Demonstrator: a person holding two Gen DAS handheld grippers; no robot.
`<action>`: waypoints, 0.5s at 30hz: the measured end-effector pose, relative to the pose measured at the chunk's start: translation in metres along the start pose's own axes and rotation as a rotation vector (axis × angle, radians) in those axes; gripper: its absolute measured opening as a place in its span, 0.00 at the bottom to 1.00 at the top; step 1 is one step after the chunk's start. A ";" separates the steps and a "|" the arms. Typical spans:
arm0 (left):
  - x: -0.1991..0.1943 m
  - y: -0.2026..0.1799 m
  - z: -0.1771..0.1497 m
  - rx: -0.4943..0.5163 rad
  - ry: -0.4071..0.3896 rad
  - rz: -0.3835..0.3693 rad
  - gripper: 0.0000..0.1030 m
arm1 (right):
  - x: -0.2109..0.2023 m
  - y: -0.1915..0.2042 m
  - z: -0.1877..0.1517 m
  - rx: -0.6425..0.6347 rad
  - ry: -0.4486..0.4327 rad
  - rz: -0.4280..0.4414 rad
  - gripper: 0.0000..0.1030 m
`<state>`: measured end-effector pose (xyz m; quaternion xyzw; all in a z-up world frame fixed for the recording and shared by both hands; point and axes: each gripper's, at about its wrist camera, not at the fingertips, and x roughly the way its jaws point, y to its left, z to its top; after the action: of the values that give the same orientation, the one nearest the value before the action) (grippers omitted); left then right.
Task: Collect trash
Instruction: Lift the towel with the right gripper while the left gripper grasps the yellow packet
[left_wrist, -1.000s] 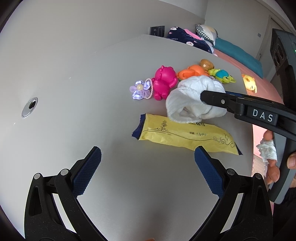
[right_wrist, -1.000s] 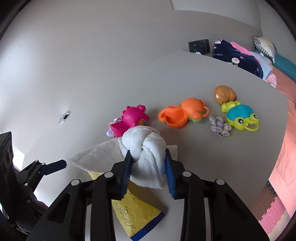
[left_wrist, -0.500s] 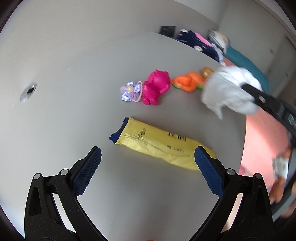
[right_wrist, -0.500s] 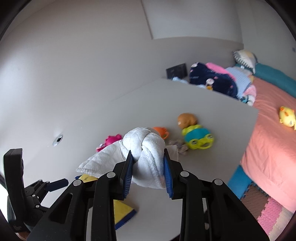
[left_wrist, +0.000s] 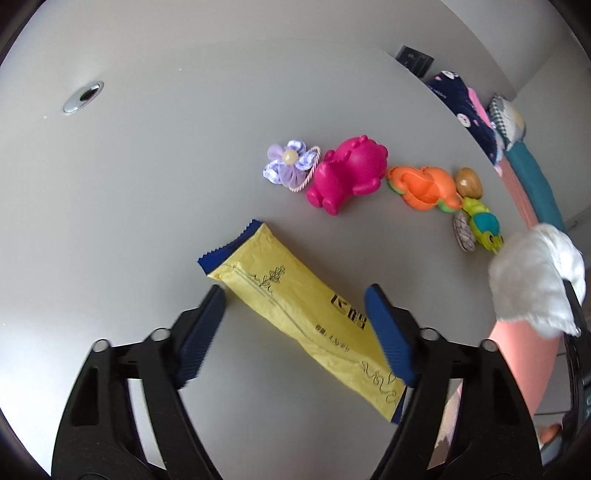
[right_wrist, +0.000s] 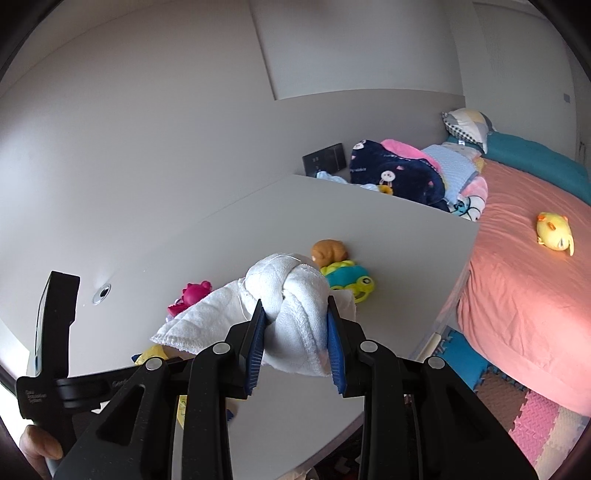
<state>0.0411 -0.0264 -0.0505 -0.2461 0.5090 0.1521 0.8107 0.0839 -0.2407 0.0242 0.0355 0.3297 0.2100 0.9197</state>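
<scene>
Yellow wrapper (left_wrist: 310, 317) with blue serrated ends lies flat on the grey table (left_wrist: 147, 206), running diagonally from mid-table toward the near right edge. Left gripper (left_wrist: 295, 332) sits over it, jaws part-way apart and just been closing; the wrapper is between the blue pads (left_wrist: 388, 332), right pad looks to be at or over the wrapper's edge, left pad just beside its other side, contact unclear because of blur. Right gripper (right_wrist: 295, 332) is held above the near right table edge, jaws narrow and clamped on a knotted white cloth (right_wrist: 288, 306), with one loose flap hanging out to the left. In the left wrist view the same cloth (left_wrist: 535, 273) shows at the right, past the table edge.

Farther back on the table, in a row from left to right: purple fabric flower (left_wrist: 288, 164), pink toy (left_wrist: 347, 173), orange toy (left_wrist: 424, 184), brown toy (left_wrist: 469, 182), green-blue turtle toy (left_wrist: 484, 227), and a small striped piece (left_wrist: 463, 232) beside the turtle. Metal grommet (left_wrist: 82, 96) is set in the table at the far left.

No bin or other container is visible in either view. Bed with pink sheet (right_wrist: 517, 295) is right of the table, with a yellow duck toy (right_wrist: 554, 230) on it and piled blankets (right_wrist: 399, 173) at its far end.
</scene>
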 end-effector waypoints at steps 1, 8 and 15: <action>0.000 -0.001 0.000 -0.003 0.000 0.005 0.66 | -0.001 -0.002 0.000 0.004 -0.002 -0.004 0.31; 0.001 -0.004 0.000 -0.008 0.002 0.007 0.44 | -0.003 -0.005 0.000 0.014 -0.011 -0.011 0.31; -0.001 0.004 -0.003 0.015 -0.008 -0.087 0.21 | -0.005 -0.002 -0.001 0.013 -0.005 -0.011 0.31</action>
<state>0.0359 -0.0249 -0.0515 -0.2614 0.4957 0.1136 0.8204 0.0804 -0.2450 0.0259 0.0404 0.3289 0.2026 0.9215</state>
